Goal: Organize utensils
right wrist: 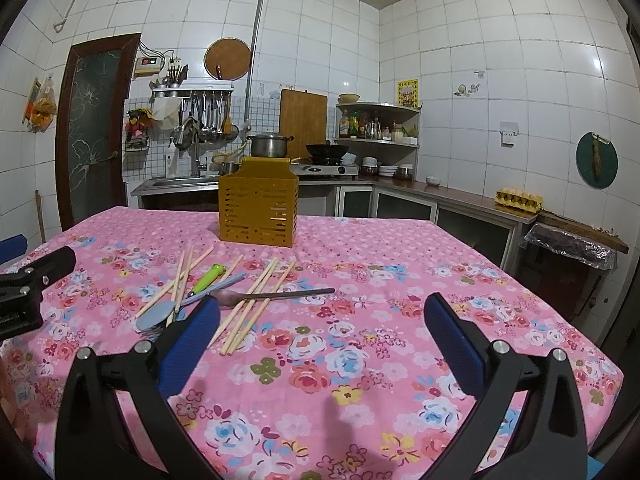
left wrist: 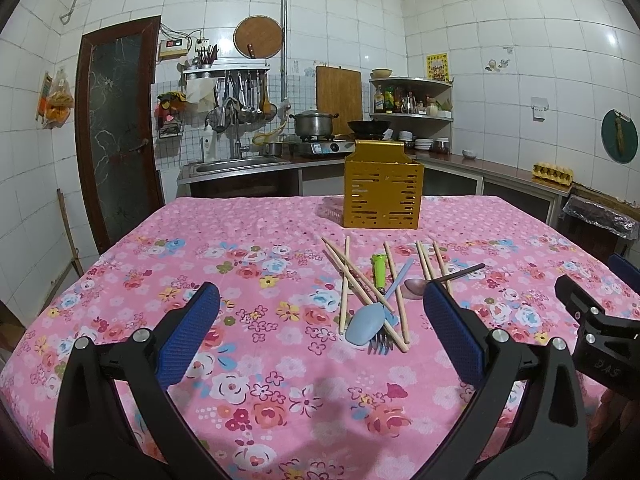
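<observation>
Both sides spread wide and empty: left hand-held gripper (left wrist: 320,312) hovers low just short of the utensil pile, right hand-held gripper (right wrist: 320,320) beside it, above bare cloth. Utensils lie loose mid-counter (left wrist: 120,280) before the yellow slotted holder (left wrist: 382,190), nothing in it that shows: chopsticks (left wrist: 362,280) crossed over the green-handled fork (left wrist: 379,270) and blue spoon (left wrist: 365,330), dark metal spoon (left wrist: 416,286) across another chopstick pair. Likely trouble: crossed pieces mean closing on one stick drags or flicks its neighbours; thin sticks may roll from the pads, or the soft cloth bunch up.
</observation>
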A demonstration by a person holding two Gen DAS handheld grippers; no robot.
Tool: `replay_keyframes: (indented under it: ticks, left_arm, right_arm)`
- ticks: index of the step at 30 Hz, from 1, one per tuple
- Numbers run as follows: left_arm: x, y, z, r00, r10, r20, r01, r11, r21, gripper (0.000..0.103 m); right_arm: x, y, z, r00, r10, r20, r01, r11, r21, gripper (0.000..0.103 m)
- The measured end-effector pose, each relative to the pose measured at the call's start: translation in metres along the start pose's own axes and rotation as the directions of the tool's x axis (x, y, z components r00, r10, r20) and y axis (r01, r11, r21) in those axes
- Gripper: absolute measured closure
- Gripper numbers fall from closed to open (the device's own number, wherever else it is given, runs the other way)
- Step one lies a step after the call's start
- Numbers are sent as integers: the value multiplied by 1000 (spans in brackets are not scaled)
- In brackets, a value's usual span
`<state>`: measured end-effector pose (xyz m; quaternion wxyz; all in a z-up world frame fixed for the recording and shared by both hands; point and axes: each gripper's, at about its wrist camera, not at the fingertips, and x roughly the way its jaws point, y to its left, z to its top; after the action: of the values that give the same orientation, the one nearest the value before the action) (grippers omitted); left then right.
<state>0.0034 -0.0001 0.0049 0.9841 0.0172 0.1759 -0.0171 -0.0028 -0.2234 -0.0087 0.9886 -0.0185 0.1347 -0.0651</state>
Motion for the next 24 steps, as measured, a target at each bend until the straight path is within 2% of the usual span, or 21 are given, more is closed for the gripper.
replay_keyframes:
  ticks: [5, 15, 21, 24]
  left_arm:
    - [11, 4, 13, 1000, -1, -21, 1, 1000, -5, 5]
    - [49, 16, 49, 998, -11, -67, 9, 999, -32, 5]
    - [81, 13, 64, 995, -11, -99, 11, 1000, 2, 5]
    - [97, 12, 69, 993, -21, -113, 20, 1000, -12, 5]
  right_arm:
    - [11, 1, 15, 999, -47, -22, 47, 999, -5, 4]
    - [53, 6, 47, 997, -25, -79, 25, 1000, -5, 4]
    - [79, 17, 56, 990, -115, -82, 110, 992, -63, 4]
    - [94, 16, 61, 989, -110, -96, 105, 993, -57, 4]
